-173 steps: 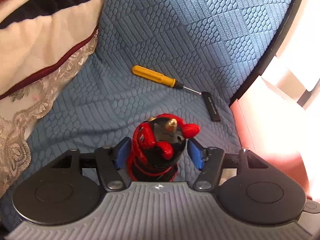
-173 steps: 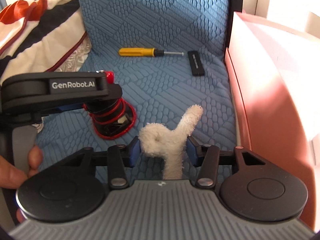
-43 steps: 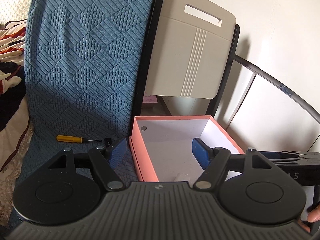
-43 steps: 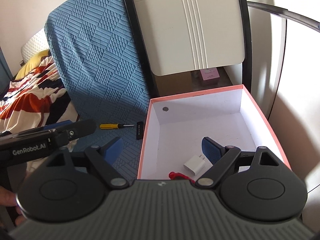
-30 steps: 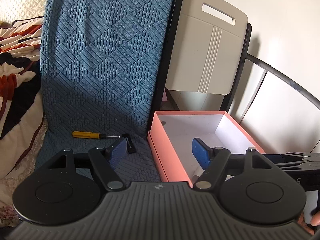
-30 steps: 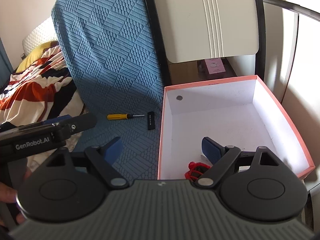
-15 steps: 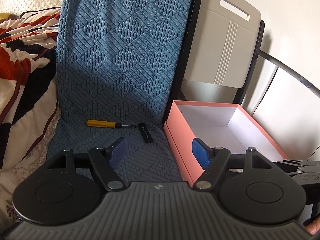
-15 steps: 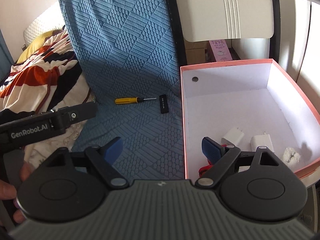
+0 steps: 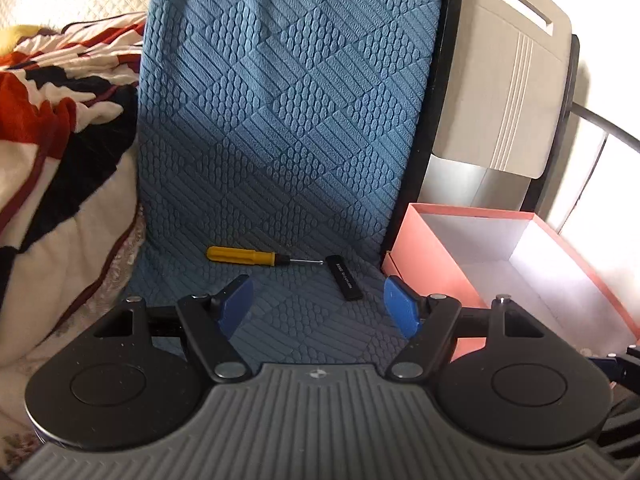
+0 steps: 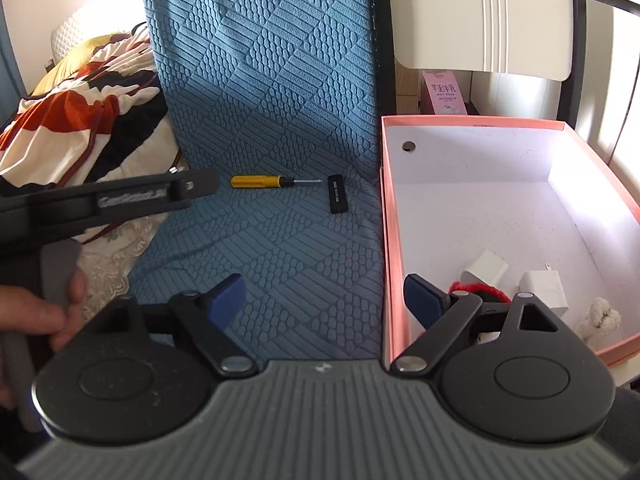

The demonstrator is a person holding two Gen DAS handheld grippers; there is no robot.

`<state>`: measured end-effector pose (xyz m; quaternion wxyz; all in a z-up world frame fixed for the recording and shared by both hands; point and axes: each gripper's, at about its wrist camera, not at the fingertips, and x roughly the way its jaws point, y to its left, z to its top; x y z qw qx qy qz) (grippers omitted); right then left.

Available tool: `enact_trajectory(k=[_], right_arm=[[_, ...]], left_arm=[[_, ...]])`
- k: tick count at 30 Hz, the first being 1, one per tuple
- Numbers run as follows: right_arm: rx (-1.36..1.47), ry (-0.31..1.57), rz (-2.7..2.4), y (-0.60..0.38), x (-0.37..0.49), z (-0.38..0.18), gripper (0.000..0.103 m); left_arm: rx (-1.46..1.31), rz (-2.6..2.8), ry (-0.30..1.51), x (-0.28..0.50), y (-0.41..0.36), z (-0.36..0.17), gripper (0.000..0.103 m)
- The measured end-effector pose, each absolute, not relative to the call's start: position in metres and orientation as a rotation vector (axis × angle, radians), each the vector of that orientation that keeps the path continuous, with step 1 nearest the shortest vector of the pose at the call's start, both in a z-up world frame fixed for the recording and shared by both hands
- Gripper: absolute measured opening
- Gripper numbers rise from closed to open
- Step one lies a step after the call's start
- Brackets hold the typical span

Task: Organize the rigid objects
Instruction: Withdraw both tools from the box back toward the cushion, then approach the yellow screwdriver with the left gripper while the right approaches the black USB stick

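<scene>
1. both grippers have jaws apart, empty: left gripper (image 9: 316, 306) over the blue mat (image 9: 288, 120), right gripper (image 10: 324, 298) straddling the box (image 10: 386, 240) left wall.
2. two white chargers (image 10: 486, 272), a red item and a white plush piece lie at the box's near end; far end bare.
3. screwdriver (image 10: 258, 181) and black stick (image 10: 337, 194) lie on the mat's far part, just beside the box; open mat between them and the jaws.
4. left gripper's side reads "genrobot.ai"; writing on the pink carton (image 10: 442, 94) behind the box is not readable.

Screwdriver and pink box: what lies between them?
A small black bar lies on the blue mat, just past the screwdriver tip, short of the box; right wrist view.
</scene>
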<state>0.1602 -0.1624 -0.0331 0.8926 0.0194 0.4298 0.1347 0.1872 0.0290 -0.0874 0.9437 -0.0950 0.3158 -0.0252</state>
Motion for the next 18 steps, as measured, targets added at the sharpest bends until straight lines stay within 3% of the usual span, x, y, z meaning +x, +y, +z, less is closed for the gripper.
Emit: enact_trajectory(k=[12,14,15,18], right_arm=[[-0.036,0.847,0.389,-0.106,0.205,-0.062,0.087],[-0.052,0.851,0.412,-0.098,0.213,-0.067,0.083],[-0.048,0.859,0.428,-0.095,0.218,-0.070,0.076],[-0.030,0.893,0.458,-0.088,0.234,-0.080,0.076]], left_arm=[[-0.177,-0.002,0.773,0.276,0.075,-0.133,0.077],[-0.191,0.007,0.826,0.288,0.084,-0.142,0.077],[-0.186,0.013,0.847,0.293,0.086,-0.146,0.077],[-0.155,0.006,0.881,0.307,0.092,-0.148,0.077]])
